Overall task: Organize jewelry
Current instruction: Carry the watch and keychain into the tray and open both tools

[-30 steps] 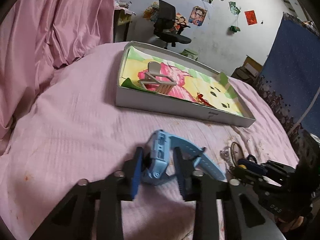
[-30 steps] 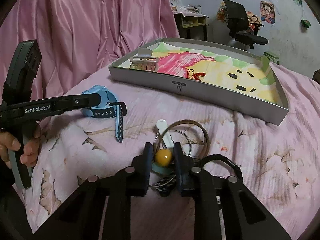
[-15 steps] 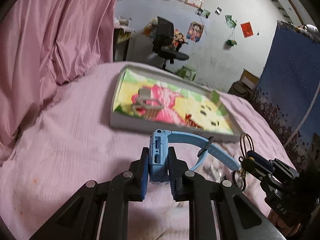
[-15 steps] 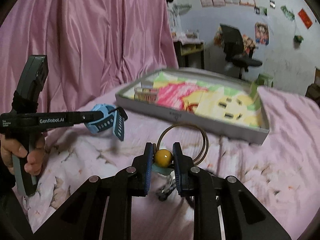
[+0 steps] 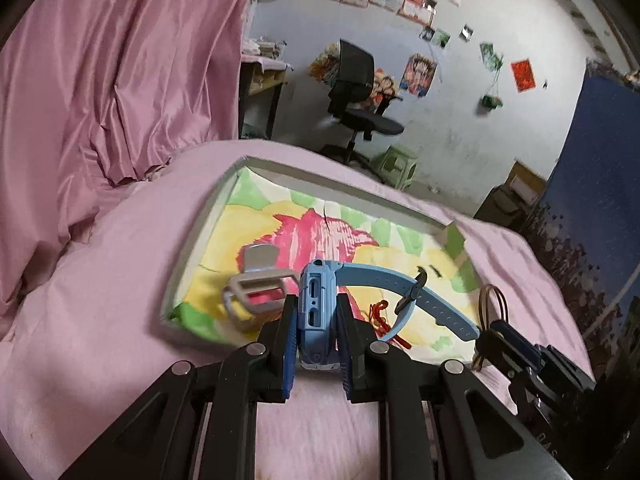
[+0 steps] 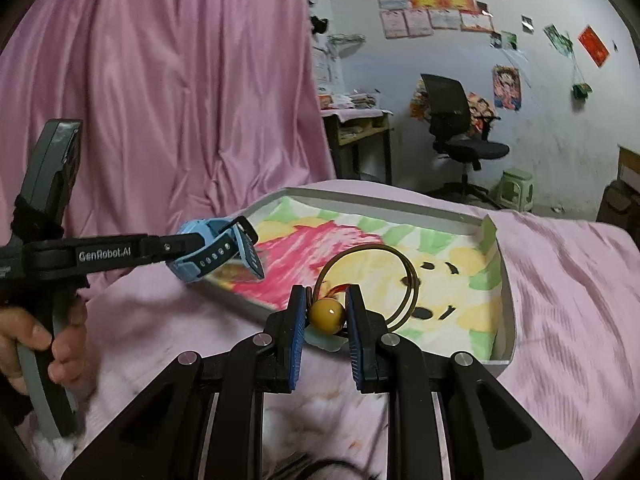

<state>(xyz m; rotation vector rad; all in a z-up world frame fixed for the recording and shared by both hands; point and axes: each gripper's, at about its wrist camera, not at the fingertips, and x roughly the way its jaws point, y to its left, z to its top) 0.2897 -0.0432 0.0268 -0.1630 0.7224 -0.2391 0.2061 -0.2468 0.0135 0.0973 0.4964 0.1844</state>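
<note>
The left gripper (image 5: 317, 320) is clamped on the body of a blue watch (image 5: 316, 308), held on edge above the near side of the tray (image 5: 192, 248), its strap (image 5: 424, 300) arching out to the right over the tray. The right gripper (image 6: 327, 322) pinches a yellow bead (image 6: 327, 313) with a pale green piece (image 6: 325, 341) just under it; two thin bangles (image 6: 400, 280) hang from the same bunch, standing in front of the tray's painted lining.

The tray is a shallow grey box on a pink bedspread (image 5: 100, 280), lined with a pink, yellow and green picture. In it lie a grey hair clip (image 5: 256, 284) near the left end and a red cord piece (image 5: 382, 314) toward the middle, just right of the watch.

Only the left wrist view shows the clip and the cord clearly; from the right wrist, the watch and the left gripper's finger (image 6: 120, 254) cover the clip's corner. The right wrist view alone shows the hand (image 6: 48, 332) round the left gripper's handle. The left view catches the right gripper from the side, bangles dangling at the tray's right end.

Behind are a pink curtain (image 6: 180, 80), a desk (image 6: 356, 124), a black office chair (image 6: 456, 128), a green stool (image 6: 516, 188) and posters (image 6: 440, 8) on the white wall.
</note>
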